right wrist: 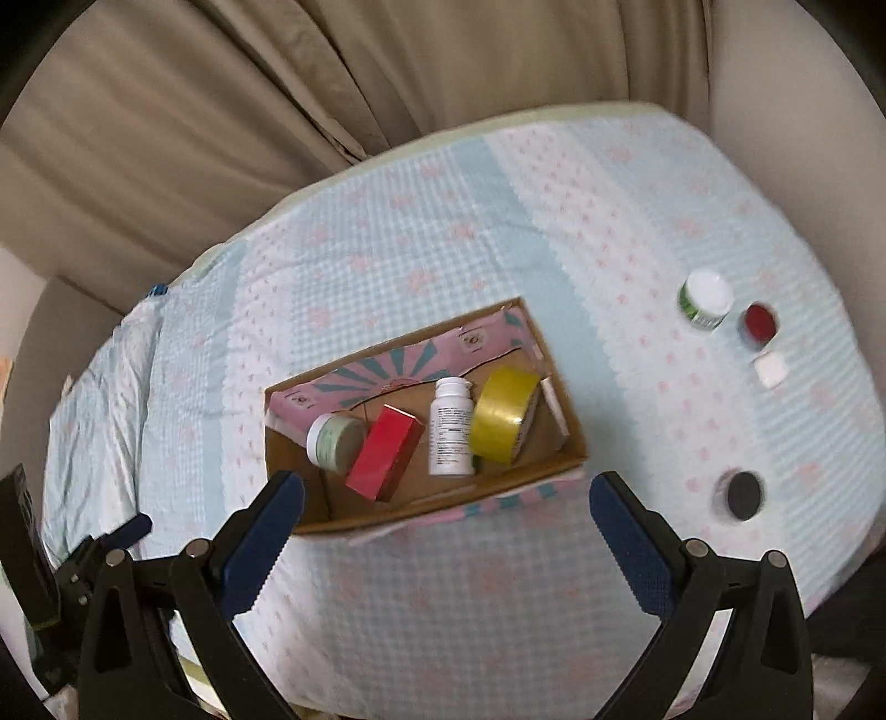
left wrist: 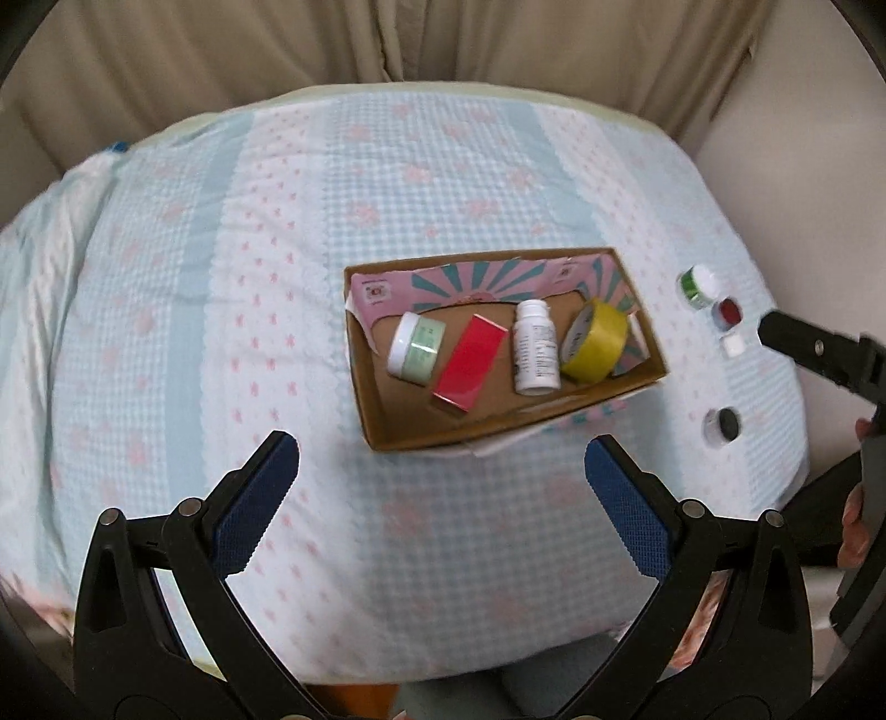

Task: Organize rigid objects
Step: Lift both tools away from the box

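A cardboard box (left wrist: 387, 432) (right wrist: 310, 498) lies on the checked cloth. It holds a green jar (left wrist: 416, 346) (right wrist: 334, 440), a red box (left wrist: 469, 369) (right wrist: 386, 451), a white bottle (left wrist: 534, 346) (right wrist: 452, 426) and a yellow tape roll (left wrist: 595, 340) (right wrist: 504, 415). Right of the box lie a green-and-white jar (left wrist: 699, 284) (right wrist: 705, 299), a red pot (left wrist: 730, 313) (right wrist: 760, 323), a small white square piece (left wrist: 733, 346) (right wrist: 771, 369) and a black pot (left wrist: 724, 425) (right wrist: 742, 495). My left gripper (left wrist: 442, 482) is open and empty, in front of the box. My right gripper (right wrist: 446, 520) is open and empty above the box's near wall; part of it shows at the right edge of the left wrist view (left wrist: 814, 349).
Beige curtains (left wrist: 443, 44) (right wrist: 277, 111) hang behind the cloth-covered table (left wrist: 221, 277) (right wrist: 609, 221). A pale wall (right wrist: 775, 83) stands at the right. A dark object (right wrist: 22, 531) sits at the left edge. The table's near edge (left wrist: 443, 664) drops off below my left gripper.
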A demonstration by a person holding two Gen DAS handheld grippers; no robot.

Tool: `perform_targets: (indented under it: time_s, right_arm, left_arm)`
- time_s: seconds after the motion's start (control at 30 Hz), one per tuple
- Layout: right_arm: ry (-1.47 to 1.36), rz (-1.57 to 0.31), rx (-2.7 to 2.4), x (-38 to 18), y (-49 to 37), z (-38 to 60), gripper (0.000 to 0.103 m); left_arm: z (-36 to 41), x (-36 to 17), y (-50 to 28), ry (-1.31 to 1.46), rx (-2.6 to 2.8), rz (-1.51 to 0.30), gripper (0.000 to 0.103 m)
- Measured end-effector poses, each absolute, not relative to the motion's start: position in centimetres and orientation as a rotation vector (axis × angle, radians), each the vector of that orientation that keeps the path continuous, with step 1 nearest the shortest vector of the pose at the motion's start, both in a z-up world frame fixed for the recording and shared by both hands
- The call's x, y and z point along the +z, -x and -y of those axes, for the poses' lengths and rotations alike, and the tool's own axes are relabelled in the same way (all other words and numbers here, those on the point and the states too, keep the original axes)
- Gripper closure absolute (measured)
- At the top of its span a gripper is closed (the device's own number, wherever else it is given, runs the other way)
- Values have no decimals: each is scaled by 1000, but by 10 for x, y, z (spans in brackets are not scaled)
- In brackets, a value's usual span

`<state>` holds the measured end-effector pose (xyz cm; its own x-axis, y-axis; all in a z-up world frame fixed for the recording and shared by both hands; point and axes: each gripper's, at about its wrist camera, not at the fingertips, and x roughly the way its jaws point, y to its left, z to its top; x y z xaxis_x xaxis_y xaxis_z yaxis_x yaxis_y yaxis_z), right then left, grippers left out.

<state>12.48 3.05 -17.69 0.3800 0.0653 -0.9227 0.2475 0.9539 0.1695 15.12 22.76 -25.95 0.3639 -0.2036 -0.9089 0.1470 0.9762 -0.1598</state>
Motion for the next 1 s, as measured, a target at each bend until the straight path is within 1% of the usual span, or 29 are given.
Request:
perform_targets:
  time_s: [0.1, 0.27, 0.43, 0.6, 0.7, 0.8, 1.0]
  right_arm:
    - [-263, -1162, -110, -156, -110, -23, 0]
    - [-259, -1125, -115, -132, -85, 6, 0]
    - [-223, -1108, -92, -112, -68, 49, 0]
    - [-88, -1092, -21, -91, -56, 104, 0]
    - [-4, -1052, 4, -77, -49, 140, 0]
    - [40, -1046, -7, -73, -49, 176, 0]
    - [0, -1033, 13, -74, -53, 237, 0]
  left_arm:
    - [-224, -248, -135, 112, -223, -1166, 0]
    - [-197, -228, -117, 99, -196, -1139, 0]
    - [-152, -201, -99, 109, -148, -1073, 0]
    - [-101, -169, -78, 225, -76, -1020, 0]
    - [-63, -154, -66, 214, -32, -943, 0]
    - [-29, -151, -55, 223, 1, -913, 0]
    - [34, -162, -35, 186, 6, -914, 0]
